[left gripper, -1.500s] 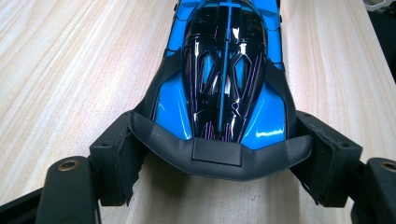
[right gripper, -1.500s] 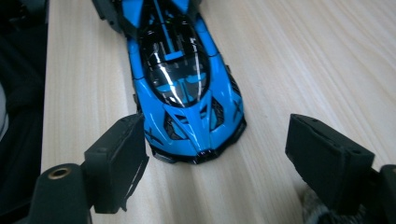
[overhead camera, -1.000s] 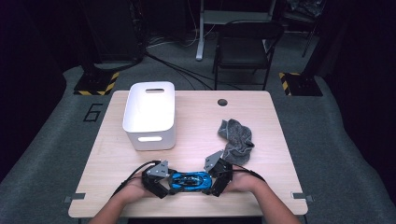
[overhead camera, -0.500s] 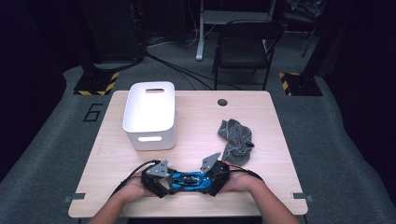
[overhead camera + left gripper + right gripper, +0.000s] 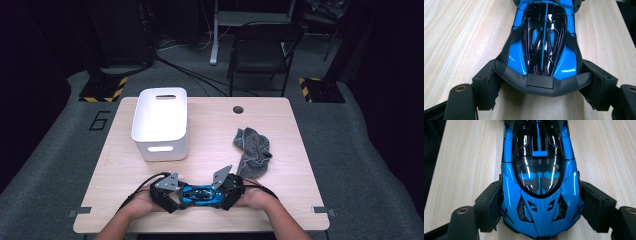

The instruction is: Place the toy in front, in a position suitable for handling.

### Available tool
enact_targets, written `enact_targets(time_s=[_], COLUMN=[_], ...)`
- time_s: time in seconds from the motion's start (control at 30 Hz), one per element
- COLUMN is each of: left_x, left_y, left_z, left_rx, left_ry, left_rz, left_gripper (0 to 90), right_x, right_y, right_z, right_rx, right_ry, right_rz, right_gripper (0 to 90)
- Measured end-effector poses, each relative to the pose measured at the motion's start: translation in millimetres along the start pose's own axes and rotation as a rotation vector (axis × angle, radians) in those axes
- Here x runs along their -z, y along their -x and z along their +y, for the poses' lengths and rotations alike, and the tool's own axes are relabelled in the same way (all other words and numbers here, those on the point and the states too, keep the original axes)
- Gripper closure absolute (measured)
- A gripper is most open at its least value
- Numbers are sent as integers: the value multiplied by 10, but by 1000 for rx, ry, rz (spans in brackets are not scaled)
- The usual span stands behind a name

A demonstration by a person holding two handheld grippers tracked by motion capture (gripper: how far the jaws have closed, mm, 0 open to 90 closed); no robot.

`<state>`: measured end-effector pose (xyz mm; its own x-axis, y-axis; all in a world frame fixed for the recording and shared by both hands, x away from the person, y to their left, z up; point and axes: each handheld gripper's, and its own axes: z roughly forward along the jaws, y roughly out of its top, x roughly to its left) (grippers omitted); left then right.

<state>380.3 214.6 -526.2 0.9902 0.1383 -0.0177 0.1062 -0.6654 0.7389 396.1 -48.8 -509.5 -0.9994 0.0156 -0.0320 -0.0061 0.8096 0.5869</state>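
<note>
A blue and black toy car (image 5: 200, 192) lies on the wooden table (image 5: 280, 125) near its front edge, between the two hands. My left gripper (image 5: 180, 196) is shut on the car's tail. In the left gripper view both pads (image 5: 489, 83) press the ends of the grey rear bumper of the car (image 5: 544, 50). My right gripper (image 5: 220, 195) faces it from the other end. Its jaws have just been closing, and in the right gripper view its pads (image 5: 490, 205) touch both flanks of the car's nose (image 5: 539, 182).
A white bin (image 5: 160, 125) stands at the back left of the table. A crumpled grey cloth (image 5: 254, 152) lies to the right, just beyond my right hand. A round hole (image 5: 238, 109) is near the far edge, and a dark chair (image 5: 262, 50) stands behind the table.
My right gripper has edged slightly left onto the car's nose. The car and my left gripper have kept still.
</note>
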Motion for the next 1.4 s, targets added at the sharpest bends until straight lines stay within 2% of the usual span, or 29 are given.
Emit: enact_targets(time_s=[0.23,0.47,0.63,0.93,1.13,1.2,1.4], left_x=[44,98,152,163,219,240,256], left_y=[9,42,62,75,92,107,109], left_z=[39,83,100,113,174,189,199], left_rx=[-12,-29,-21,-7,-34,-31,-24], left_ry=[-12,-14,0,18,8,22,14], left_rz=[2,7,1,0,7,-1,-4], left_gripper=[248,248,247,247,248,249,248], right_x=[-10,-16,-17,-15,-13,-10,-7], right_y=[-25,-42,-63,-51,-53,-57,-63], right_z=[1,6,13,-6,-4,-6,-12], right_rx=[-13,-1,-21,-17,-4,-5,-10], right_ry=[10,22,35,62,76,86,94], right_rz=[6,6,25,36,28,33,48], right_gripper=[256,257,257,257,258,258,258])
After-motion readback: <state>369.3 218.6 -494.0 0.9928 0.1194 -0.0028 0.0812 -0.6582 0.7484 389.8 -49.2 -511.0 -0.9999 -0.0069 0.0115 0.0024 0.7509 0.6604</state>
